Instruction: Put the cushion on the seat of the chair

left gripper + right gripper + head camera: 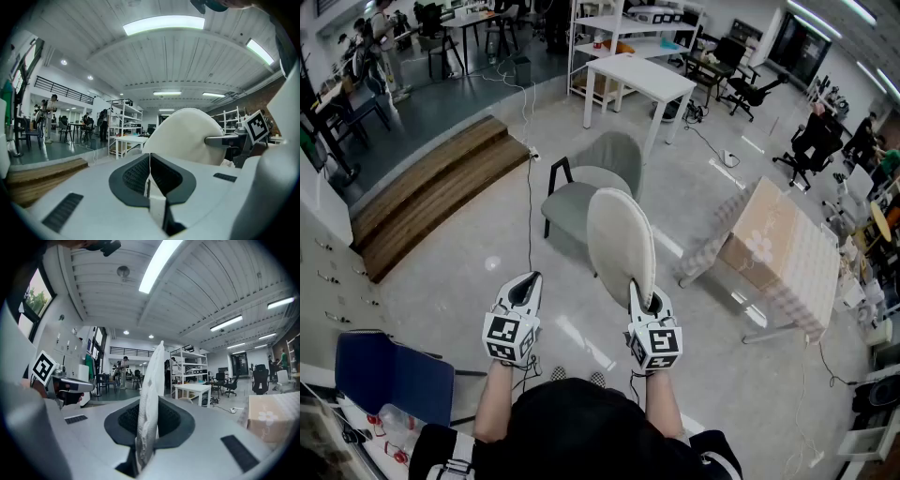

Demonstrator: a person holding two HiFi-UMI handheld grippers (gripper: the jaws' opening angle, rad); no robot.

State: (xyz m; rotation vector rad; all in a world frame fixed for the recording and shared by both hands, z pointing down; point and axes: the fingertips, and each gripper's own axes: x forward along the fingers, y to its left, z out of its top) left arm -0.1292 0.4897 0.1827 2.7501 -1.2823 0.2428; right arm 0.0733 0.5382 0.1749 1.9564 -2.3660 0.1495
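The cushion, an off-white oval pad, is in the air in front of the person, clamped by its near edge in the right gripper. The right gripper view shows both pads pressed onto the thin edge of the pad, which rises straight up between them. The left gripper is beside it, apart from the cushion, with its jaws together and nothing between them.

The move to come turns on one relation. The chair, grey with dark legs, stands on the floor ahead of both grippers and well apart from them, slightly to the left of the right gripper's line. The cushion's long axis runs away from the gripper, up and forward, so its free end leads towards the chair. The pad stands on edge, while the seat lies flat. My judgement is that it has to be carried forward and then tipped over onto its face before the grip is let go. The right hand alone bears the load (the left is about as near to the chair, but idle).

No brand or label can be read. The cubes on the grippers carry only black-and-white square markers, and any print on the cardboard box to the right is too faint to make out.
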